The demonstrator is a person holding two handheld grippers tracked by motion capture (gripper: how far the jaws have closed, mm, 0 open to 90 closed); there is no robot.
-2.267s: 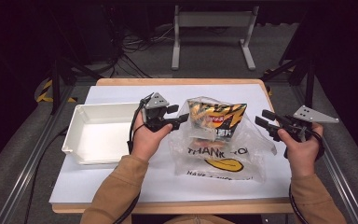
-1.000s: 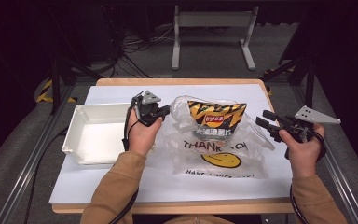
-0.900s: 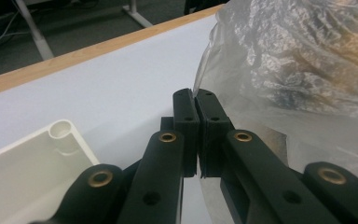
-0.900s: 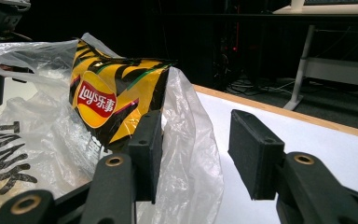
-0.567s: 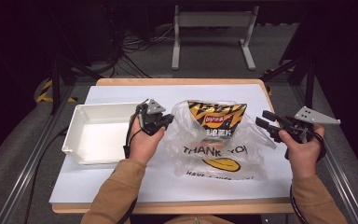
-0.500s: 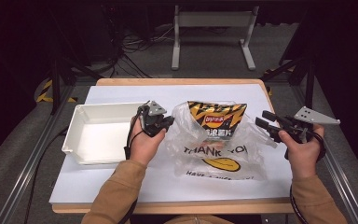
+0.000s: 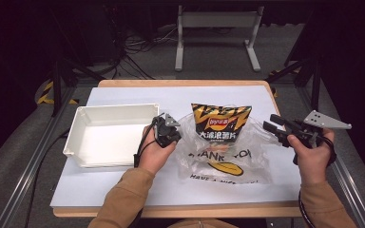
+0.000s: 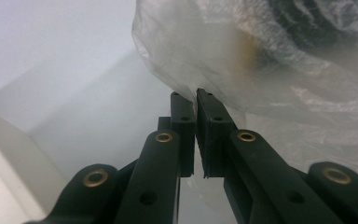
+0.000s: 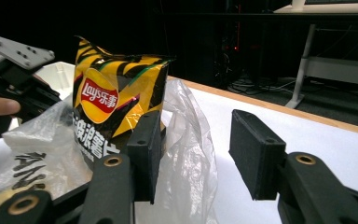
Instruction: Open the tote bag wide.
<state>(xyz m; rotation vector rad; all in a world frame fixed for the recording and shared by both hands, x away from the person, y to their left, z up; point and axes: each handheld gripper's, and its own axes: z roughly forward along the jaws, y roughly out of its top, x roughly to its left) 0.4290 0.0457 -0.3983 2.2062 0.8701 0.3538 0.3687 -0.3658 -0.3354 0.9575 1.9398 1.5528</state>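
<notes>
Left gripper pinches the clear plastic bag's left rim, keeping its mouth up around the chip packet at mid-table; right gripper waits alongside – jaws parted, empty – near the bag's right edge.

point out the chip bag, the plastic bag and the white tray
chip bag (image 7: 221, 124), high view, on its printed front
plastic bag (image 7: 228, 166), high view, on the flat printed part near the person
white tray (image 7: 105, 108), high view, on its far rim
</notes>
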